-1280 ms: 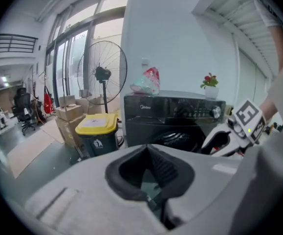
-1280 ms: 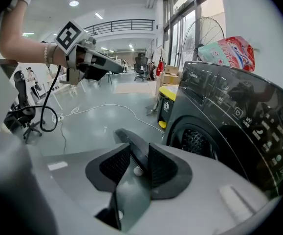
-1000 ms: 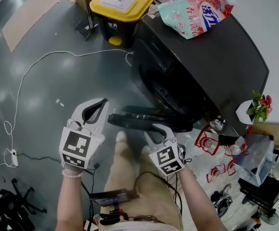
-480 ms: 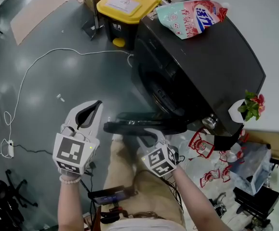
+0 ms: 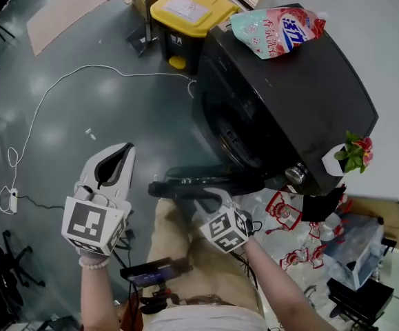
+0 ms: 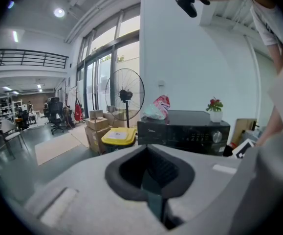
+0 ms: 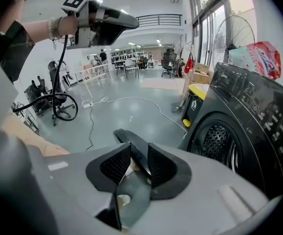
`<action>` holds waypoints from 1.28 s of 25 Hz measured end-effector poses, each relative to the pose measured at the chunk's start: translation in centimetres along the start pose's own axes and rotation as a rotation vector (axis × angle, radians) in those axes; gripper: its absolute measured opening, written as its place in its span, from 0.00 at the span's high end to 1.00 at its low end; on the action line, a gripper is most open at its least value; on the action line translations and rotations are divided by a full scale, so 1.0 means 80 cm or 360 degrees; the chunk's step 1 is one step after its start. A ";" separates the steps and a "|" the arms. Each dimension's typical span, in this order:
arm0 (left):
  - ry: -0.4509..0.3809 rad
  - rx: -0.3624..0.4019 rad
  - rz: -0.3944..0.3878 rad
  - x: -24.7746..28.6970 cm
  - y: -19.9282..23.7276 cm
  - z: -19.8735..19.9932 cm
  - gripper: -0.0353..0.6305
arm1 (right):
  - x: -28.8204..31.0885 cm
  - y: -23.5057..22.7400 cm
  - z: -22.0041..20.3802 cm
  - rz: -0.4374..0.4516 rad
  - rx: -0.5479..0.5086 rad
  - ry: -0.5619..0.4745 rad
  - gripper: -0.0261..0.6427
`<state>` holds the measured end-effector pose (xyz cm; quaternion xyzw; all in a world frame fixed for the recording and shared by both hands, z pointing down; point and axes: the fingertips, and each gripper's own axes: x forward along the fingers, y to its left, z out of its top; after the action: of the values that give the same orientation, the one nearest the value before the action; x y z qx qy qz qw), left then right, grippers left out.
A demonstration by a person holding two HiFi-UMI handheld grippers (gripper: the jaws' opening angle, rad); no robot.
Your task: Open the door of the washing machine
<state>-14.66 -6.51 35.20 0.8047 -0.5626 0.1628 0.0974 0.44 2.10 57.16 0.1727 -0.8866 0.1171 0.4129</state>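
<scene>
Tall windows [image 6: 104, 67] overlook a glossy grey floor [image 5: 116, 116].

Washing machine [image 5: 309, 88], dark satin metal, door [image 5: 192, 183], glossy black plastic rim, detergent pouch [image 5: 275, 29], shiny film, floor [image 5: 61, 116], smooth, polished.

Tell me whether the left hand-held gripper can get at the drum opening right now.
Probably yes. The door is swung wide, its rim between the right hand-held gripper's jaws. The left hand-held gripper, jaws shut, hangs on the drum opening's side, with nothing visible between them.
</scene>
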 end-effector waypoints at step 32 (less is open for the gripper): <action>-0.0257 0.0055 0.0137 -0.136 -0.056 0.095 0.95 | -0.266 -0.056 0.189 -0.0464 0.0026 -0.0886 0.94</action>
<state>-12.73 1.99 24.18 0.7918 -0.5998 0.1113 0.0307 4.56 -2.84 31.48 0.3267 -0.9305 0.0119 0.1654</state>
